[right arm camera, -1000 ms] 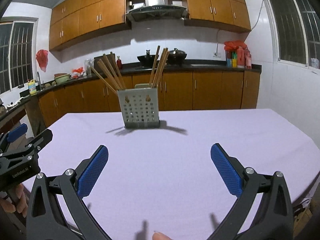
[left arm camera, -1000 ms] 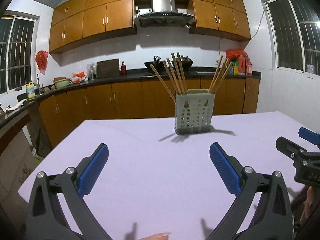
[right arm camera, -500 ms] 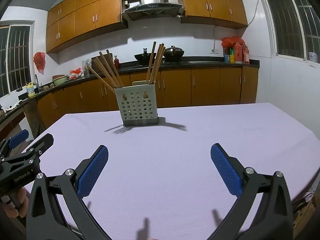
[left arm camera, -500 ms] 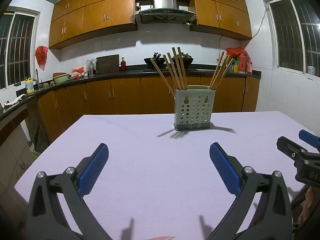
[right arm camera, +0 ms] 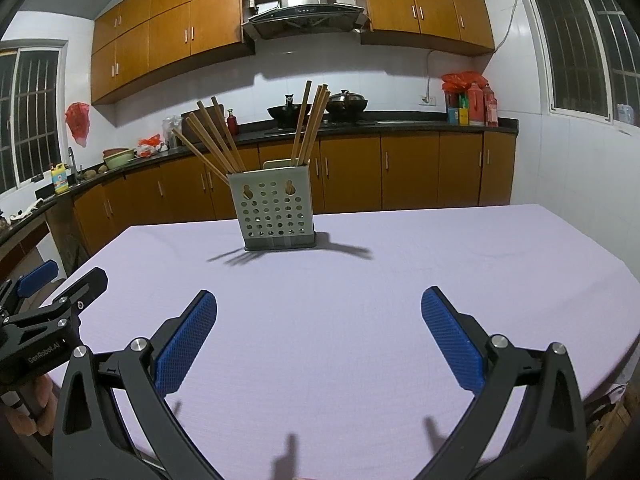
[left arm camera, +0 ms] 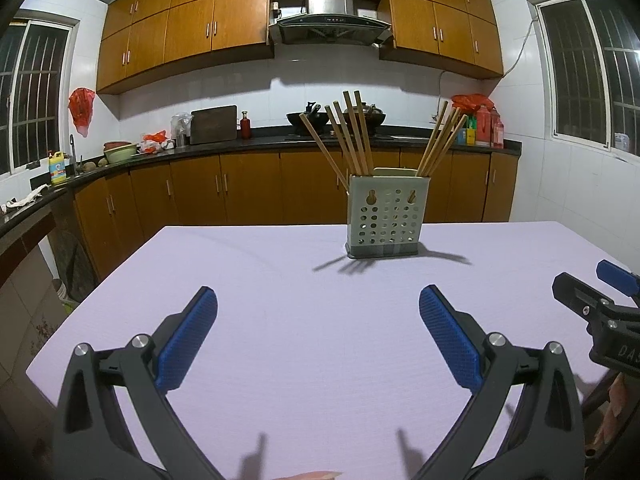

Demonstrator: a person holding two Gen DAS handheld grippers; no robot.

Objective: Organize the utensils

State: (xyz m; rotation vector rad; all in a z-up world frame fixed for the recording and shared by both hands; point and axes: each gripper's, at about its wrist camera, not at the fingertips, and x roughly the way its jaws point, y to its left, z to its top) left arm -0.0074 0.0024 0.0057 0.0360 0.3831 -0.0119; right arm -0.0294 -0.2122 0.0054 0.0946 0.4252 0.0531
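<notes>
A grey perforated utensil holder (left arm camera: 385, 216) stands upright on the lilac table (left arm camera: 280, 320); it also shows in the right wrist view (right arm camera: 275, 211). Several wooden chopsticks (left arm camera: 350, 136) lean in its left compartment and several more (left arm camera: 440, 142) in its right one. My left gripper (left arm camera: 318, 320) is open and empty, well short of the holder. My right gripper (right arm camera: 319, 320) is open and empty, also short of it. Each gripper shows at the edge of the other's view, the right one (left arm camera: 600, 304) and the left one (right arm camera: 48, 296).
Brown kitchen cabinets and a dark counter (left arm camera: 240, 144) with pots and bottles run behind the table. The table's left edge (left arm camera: 92, 292) drops to a tiled floor. Windows are on both side walls.
Both views have tilted up and drawn back slightly, so the holder sits a bit lower and nearer the frame centre. Both grippers stay open and empty.
</notes>
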